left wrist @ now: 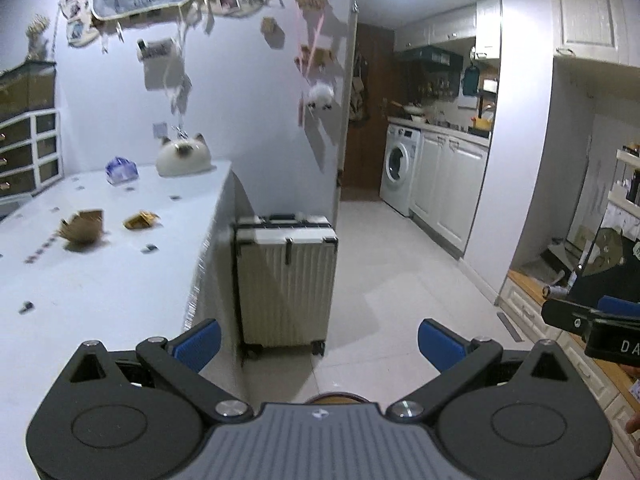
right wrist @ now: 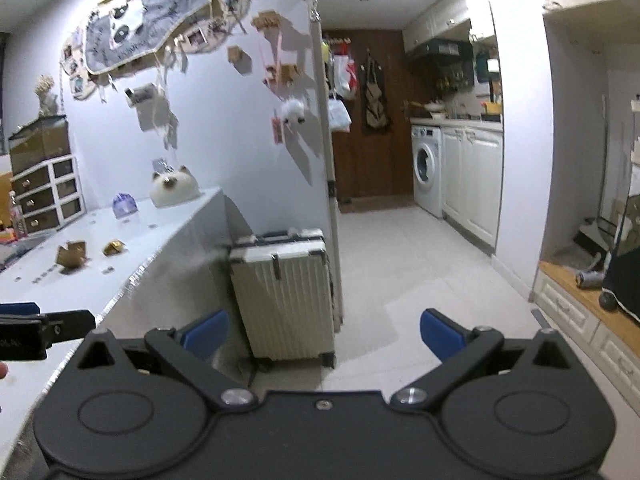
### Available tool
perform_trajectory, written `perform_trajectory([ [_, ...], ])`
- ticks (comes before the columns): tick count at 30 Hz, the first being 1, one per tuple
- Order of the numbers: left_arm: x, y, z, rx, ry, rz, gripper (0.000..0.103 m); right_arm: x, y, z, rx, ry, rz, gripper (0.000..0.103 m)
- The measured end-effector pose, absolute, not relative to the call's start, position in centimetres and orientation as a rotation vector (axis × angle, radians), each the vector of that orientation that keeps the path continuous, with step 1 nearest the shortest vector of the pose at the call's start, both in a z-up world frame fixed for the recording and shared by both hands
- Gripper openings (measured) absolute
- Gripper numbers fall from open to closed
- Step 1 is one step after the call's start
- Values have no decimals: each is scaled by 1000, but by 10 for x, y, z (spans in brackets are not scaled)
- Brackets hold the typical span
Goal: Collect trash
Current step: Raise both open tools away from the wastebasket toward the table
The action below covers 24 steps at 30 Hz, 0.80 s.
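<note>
I judge nothing collected yet: my left gripper [left wrist: 319,344] and right gripper [right wrist: 324,334] both gape empty, with the crumpled brown paper [left wrist: 82,227] and gold wrapper [left wrist: 140,220] ahead-left on the table [left wrist: 100,288].

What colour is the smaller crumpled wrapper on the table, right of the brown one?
Shiny gold-yellow wrapper; it shows best in the left wrist view.

A crumpled brown cardboard scrap [left wrist: 82,229] lies on the white table [left wrist: 100,280]. Just to its right, apart from it, lies a smaller crumpled golden-yellow wrapper [left wrist: 140,220]. Both sit toward the table's middle, short of the far wall.
</note>
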<state>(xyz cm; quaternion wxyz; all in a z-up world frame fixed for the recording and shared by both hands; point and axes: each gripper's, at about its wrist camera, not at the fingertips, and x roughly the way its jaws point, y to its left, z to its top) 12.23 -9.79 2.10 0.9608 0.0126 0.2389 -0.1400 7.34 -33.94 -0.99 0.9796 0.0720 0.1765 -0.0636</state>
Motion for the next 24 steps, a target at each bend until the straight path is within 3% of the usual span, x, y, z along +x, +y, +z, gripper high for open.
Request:
perform_trajectory([
  [12,126,-14,96,37,340,-136,103,105,-275,47,119,258,-38,103],
  [24,200,88,153,75,264,19,103,210,-196,107,122,187,104,103],
])
